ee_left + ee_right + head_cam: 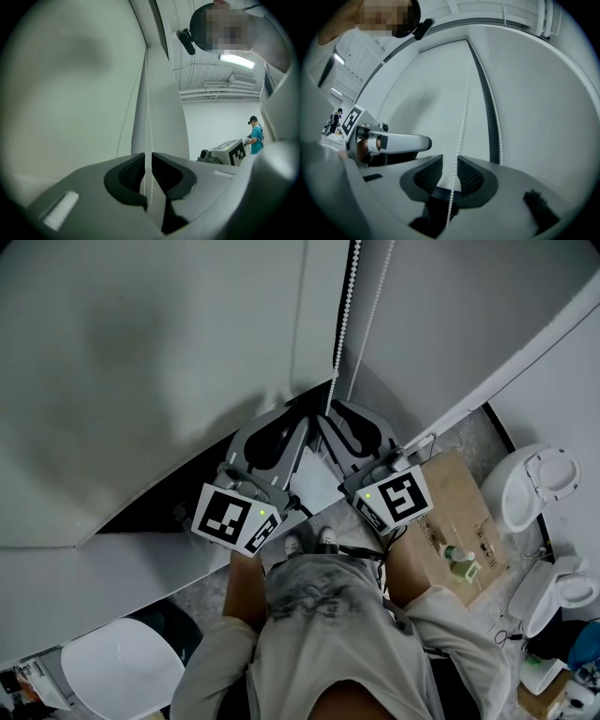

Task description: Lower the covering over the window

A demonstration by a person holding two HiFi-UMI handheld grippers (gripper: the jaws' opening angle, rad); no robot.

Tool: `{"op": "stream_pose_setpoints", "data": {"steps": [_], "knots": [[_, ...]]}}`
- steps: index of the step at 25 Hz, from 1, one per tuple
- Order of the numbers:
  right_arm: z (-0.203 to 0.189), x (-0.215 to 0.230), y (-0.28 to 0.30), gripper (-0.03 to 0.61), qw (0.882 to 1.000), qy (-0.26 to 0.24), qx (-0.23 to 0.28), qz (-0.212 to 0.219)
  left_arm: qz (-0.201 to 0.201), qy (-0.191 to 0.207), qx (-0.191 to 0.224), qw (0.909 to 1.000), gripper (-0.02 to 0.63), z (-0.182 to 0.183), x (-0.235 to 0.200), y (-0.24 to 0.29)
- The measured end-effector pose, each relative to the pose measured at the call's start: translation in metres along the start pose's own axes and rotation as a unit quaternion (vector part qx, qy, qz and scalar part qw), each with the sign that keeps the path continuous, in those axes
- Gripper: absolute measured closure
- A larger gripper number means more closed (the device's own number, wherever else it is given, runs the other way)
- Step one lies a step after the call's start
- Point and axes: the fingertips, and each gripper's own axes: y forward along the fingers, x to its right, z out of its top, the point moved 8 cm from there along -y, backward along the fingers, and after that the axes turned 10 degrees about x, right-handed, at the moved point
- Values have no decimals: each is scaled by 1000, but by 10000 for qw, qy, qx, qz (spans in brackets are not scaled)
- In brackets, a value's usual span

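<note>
Ideally, the bead chain (148, 117), with the blind (141, 352) just left of it, is drawn straight down by the left gripper (148, 161) pinching it; the right gripper (450, 173), jaws parted around the chain, is clenched before release.

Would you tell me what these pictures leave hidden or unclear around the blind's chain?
Head view: the bead chain runs off the top edge; its upper end is cut off.
Gripper views: its lower loop drops out of sight behind the left gripper and right gripper.
Head view: the green item on the cardboard box is too small to name.
</note>
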Motion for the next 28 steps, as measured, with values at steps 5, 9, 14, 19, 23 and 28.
{"op": "stream_pose_setpoints", "data": {"steps": [5,9,14,19,23,28], "knots": [[3,1,-12,479,9999,-38,11,-154,32,-8,-4,10000,569,-2,0,-9],[9,-5,-17,531,10000,-1,48,-51,89,1,29,10000,597,-3,-1,-17],[13,-18,-20,561,9997,82,6,217,159,14,51,9999,609,-4,0,-27],[5,-26,-26,563,9991,295,-121,275,174,-40,92,9998,609,-8,4,-40],[1,-29,-31,563,9987,428,-166,233,181,-102,44,9998,609,-13,7,-48],[-3,-31,-33,563,9984,486,-207,181,138,-144,-4,9998,609,-17,10,-50]]}}
